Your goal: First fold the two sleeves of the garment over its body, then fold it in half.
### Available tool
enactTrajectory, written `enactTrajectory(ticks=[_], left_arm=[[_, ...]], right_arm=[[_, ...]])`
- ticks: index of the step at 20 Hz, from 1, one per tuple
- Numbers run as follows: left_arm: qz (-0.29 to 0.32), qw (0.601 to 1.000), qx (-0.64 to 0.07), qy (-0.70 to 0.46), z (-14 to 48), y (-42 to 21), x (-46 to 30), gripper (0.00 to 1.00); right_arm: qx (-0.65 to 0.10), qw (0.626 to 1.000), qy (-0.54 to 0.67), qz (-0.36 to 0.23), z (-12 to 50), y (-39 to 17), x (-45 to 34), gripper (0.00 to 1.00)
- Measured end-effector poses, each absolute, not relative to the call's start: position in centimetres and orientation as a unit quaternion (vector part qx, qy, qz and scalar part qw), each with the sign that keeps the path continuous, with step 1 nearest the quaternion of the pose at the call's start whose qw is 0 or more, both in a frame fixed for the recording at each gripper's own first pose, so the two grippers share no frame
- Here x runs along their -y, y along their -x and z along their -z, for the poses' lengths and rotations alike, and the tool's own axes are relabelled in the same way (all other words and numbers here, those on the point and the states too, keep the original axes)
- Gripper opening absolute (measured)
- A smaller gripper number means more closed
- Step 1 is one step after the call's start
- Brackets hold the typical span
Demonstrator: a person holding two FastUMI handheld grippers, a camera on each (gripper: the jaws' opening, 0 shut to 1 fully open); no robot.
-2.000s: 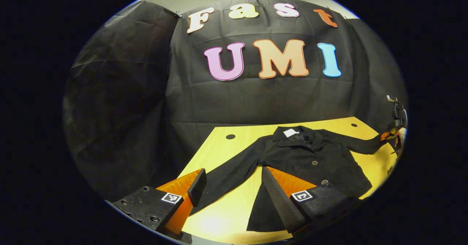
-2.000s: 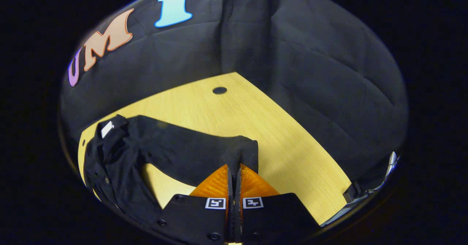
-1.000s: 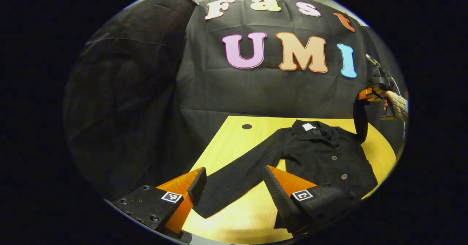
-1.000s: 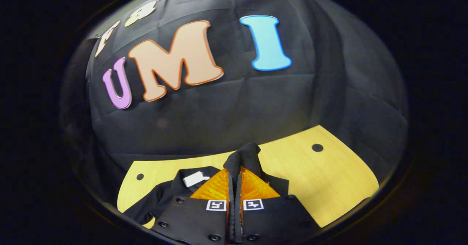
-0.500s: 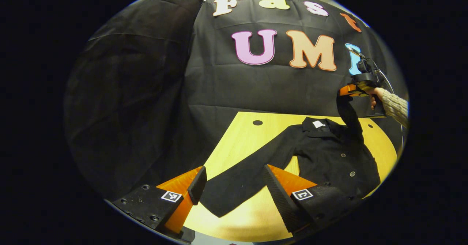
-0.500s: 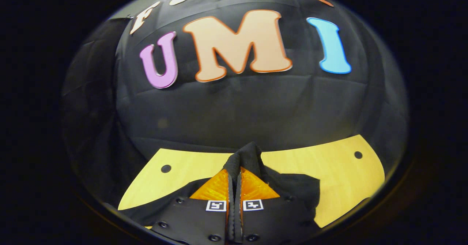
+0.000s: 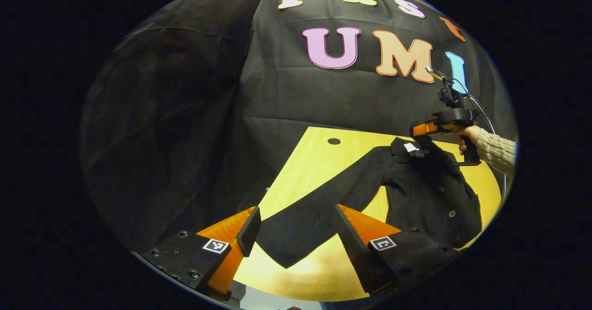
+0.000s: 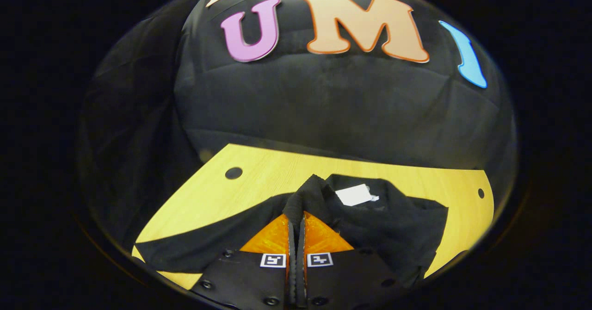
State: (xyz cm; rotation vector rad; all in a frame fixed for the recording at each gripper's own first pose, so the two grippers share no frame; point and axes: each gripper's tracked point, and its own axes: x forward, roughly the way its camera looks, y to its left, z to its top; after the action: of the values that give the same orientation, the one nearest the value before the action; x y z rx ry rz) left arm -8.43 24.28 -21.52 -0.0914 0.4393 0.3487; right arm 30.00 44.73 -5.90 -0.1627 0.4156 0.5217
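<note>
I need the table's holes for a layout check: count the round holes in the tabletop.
2. One hole sits near the table's far left corner, another hole near its far right corner. The black jacket may hide others.

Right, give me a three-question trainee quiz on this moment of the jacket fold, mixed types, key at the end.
1. True or false: the right gripper is shut on the sleeve cuff.
2. Which best describes the left gripper? A) open above the other sleeve B) shut on the collar C) resting on a button
3. Fill in: the white tag sits at the jacket's ____.

Key: 1 true; 2 A; 3 collar.
</note>
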Motion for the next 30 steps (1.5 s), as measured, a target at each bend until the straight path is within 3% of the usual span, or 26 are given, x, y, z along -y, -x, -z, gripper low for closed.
enactTrajectory(ticks=[7, 11, 16, 19, 21, 23, 30], left_arm=[[-0.188, 0.948, -0.249, 0.059, 24.4, 9.1, -25.1, 0.95], [-0.199, 0.938, -0.272, 0.086, 26.6, 9.4, -25.3, 0.95], [-0.210, 0.929, -0.290, 0.097, 28.0, 9.8, -25.7, 0.95], [-0.212, 0.927, -0.295, 0.098, 28.3, 9.7, -25.9, 0.95], [-0.211, 0.924, -0.303, 0.097, 29.0, 9.8, -26.1, 0.95], [-0.209, 0.925, -0.304, 0.093, 29.1, 9.8, -26.0, 0.95], [-0.208, 0.921, -0.321, 0.074, 30.7, 10.2, -26.3, 0.95]], right_arm=[[-0.245, 0.928, 0.086, -0.265, 10.7, -30.0, -46.2, 0.02], [-0.256, 0.923, 0.066, -0.281, 10.8, -29.8, -46.6, 0.15], [-0.257, 0.914, 0.059, -0.309, 11.1, -29.7, -47.5, 0.86], [-0.261, 0.912, 0.053, -0.311, 11.0, -28.9, -47.3, 0.99], [-0.257, 0.912, 0.041, -0.318, 10.2, -28.3, -47.0, 0.94], [-0.243, 0.916, 0.034, -0.317, 8.8, -28.0, -45.9, 0.99], [-0.159, 0.951, 0.019, -0.265, 1.2, -26.7, -35.3, 0.98]])
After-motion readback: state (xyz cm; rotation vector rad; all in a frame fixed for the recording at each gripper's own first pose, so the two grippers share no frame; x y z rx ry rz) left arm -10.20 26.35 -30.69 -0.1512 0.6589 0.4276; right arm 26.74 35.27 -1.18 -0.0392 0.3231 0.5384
